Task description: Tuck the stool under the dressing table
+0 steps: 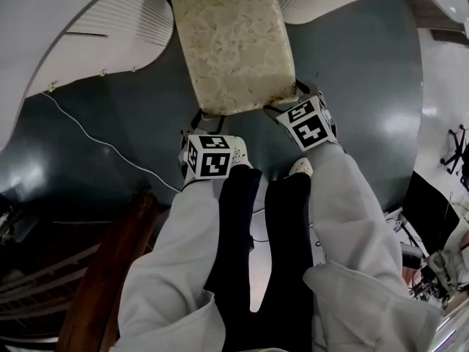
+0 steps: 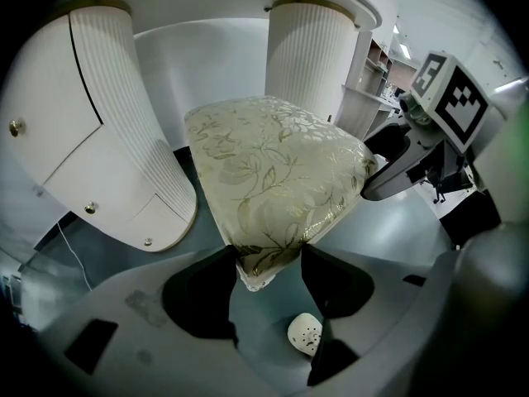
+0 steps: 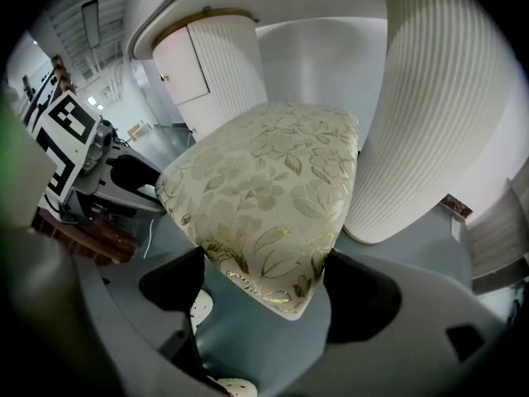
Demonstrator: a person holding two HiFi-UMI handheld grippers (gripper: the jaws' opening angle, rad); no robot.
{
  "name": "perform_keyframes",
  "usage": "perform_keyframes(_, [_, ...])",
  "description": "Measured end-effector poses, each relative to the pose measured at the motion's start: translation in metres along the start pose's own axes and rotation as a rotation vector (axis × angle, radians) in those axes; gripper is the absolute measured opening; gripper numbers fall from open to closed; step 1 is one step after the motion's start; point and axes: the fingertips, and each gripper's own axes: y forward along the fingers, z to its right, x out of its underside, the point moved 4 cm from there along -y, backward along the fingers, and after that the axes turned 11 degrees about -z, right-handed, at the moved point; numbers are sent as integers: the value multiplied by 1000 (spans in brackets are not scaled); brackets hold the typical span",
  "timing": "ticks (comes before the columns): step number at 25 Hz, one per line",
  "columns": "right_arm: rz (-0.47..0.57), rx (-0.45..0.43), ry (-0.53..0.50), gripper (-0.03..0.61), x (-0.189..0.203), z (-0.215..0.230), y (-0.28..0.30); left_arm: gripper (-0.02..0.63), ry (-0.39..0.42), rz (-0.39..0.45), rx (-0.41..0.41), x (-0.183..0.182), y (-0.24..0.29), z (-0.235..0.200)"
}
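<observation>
The stool [image 1: 234,46] has a cream cushion with a gold leaf pattern and stands on the dark floor, its far end between the white ribbed pedestals of the dressing table [image 1: 121,17]. My left gripper [image 1: 209,116] is shut on the cushion's near left corner [image 2: 266,263], with a black pad pressing on each side. My right gripper [image 1: 287,100] is shut on the near right corner [image 3: 264,279] in the same way. In the left gripper view the stool [image 2: 273,164] points between two pedestals [image 2: 99,122]. The right gripper view shows the cushion [image 3: 273,188] close beside a pedestal [image 3: 430,98].
A thin white cable [image 1: 95,138] runs across the floor at the left. Brown wooden furniture [image 1: 110,270] stands at the lower left. The person's legs and white shoes [image 1: 300,167] are right behind the grippers. Stands and gear [image 1: 454,152] crowd the right edge.
</observation>
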Motion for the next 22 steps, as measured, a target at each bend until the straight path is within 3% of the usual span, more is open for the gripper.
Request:
perform_keyframes(13, [73,18,-6,505,-41,23,8,249,14,57,-40,-36,7,-28])
perform_keyframes(22, [144,47,-9,511,-89,49,8,250,28,104,-83,-83,7,-58])
